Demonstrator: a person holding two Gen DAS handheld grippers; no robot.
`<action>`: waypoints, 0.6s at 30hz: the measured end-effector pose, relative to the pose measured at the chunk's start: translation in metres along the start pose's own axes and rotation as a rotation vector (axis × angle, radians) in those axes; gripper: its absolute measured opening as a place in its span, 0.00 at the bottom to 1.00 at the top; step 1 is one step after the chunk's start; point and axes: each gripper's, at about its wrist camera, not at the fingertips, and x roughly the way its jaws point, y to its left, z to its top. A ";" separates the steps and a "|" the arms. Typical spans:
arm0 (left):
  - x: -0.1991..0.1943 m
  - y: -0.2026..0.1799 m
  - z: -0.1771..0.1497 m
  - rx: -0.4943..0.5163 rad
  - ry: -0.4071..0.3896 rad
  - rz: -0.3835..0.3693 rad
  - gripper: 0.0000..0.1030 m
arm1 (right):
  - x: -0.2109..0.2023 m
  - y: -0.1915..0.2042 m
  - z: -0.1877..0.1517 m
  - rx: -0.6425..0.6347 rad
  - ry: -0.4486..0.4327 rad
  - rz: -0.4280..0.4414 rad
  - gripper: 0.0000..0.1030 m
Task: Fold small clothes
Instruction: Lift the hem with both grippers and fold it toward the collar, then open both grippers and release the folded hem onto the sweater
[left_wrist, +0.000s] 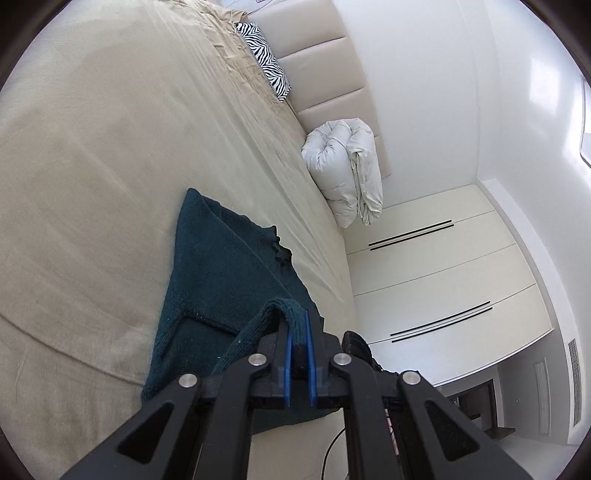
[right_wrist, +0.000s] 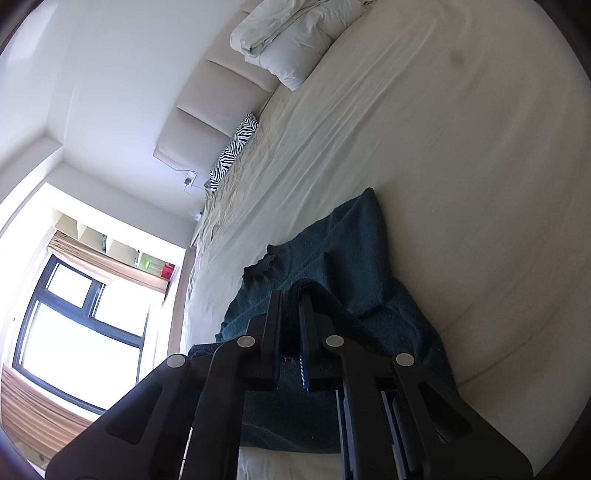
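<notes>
A dark teal knitted sweater (left_wrist: 221, 266) lies on the beige bed sheet (left_wrist: 92, 166), partly lifted toward both cameras. My left gripper (left_wrist: 299, 321) is shut on a ribbed edge of the sweater, which bunches between its blue pads. In the right wrist view the same sweater (right_wrist: 351, 251) drapes from the sheet (right_wrist: 461, 166) up into my right gripper (right_wrist: 293, 299), which is shut on another edge of it. Both held edges are raised above the bed; the far part of the sweater rests flat.
A folded white duvet (left_wrist: 343, 173) and a zebra-print pillow (left_wrist: 266, 59) lie against the padded headboard (left_wrist: 325, 74). White wardrobe doors (left_wrist: 443, 277) stand beside the bed. In the right wrist view a bright window (right_wrist: 81, 321) is at the left.
</notes>
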 end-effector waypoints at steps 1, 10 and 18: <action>0.006 0.001 0.007 0.004 0.000 0.007 0.08 | 0.009 0.001 0.007 -0.002 0.000 -0.010 0.06; 0.061 0.018 0.057 -0.003 -0.006 0.075 0.08 | 0.099 -0.015 0.056 0.019 0.023 -0.106 0.06; 0.108 0.045 0.083 -0.006 0.012 0.159 0.08 | 0.161 -0.043 0.080 0.085 0.050 -0.187 0.07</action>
